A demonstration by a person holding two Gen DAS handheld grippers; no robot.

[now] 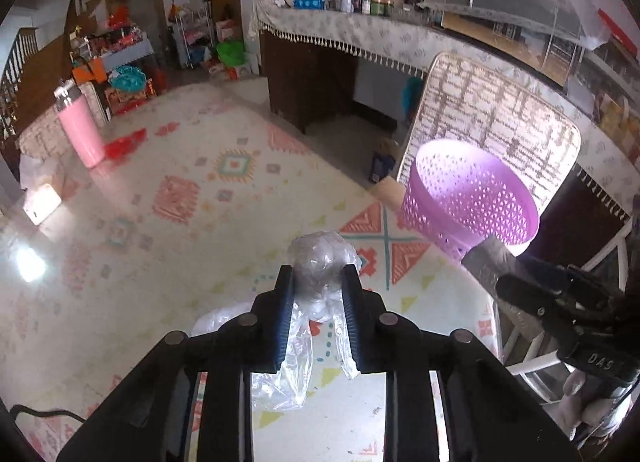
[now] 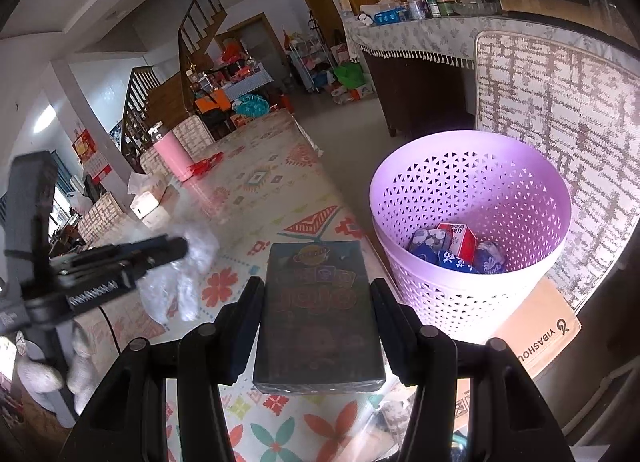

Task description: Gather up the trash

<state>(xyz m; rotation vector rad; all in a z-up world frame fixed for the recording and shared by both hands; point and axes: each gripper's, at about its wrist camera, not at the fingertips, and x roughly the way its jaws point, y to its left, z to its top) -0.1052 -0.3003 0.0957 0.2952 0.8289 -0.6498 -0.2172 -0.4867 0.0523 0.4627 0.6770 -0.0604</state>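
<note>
Above patterned table [image 1: 168,198]: left gripper [image 1: 318,280] pinches crumpled clear plastic bag [image 1: 320,258]; right gripper [image 2: 318,298] clamps dark flat box [image 2: 318,314].

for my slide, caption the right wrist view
Right gripper holds a dark box beside the purple basket already holding trash.

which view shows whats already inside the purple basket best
The right wrist view: it looks down into the purple basket, showing blue wrappers and a red-white carton. The left wrist view shows only its tilted rim and perforated wall.
</note>
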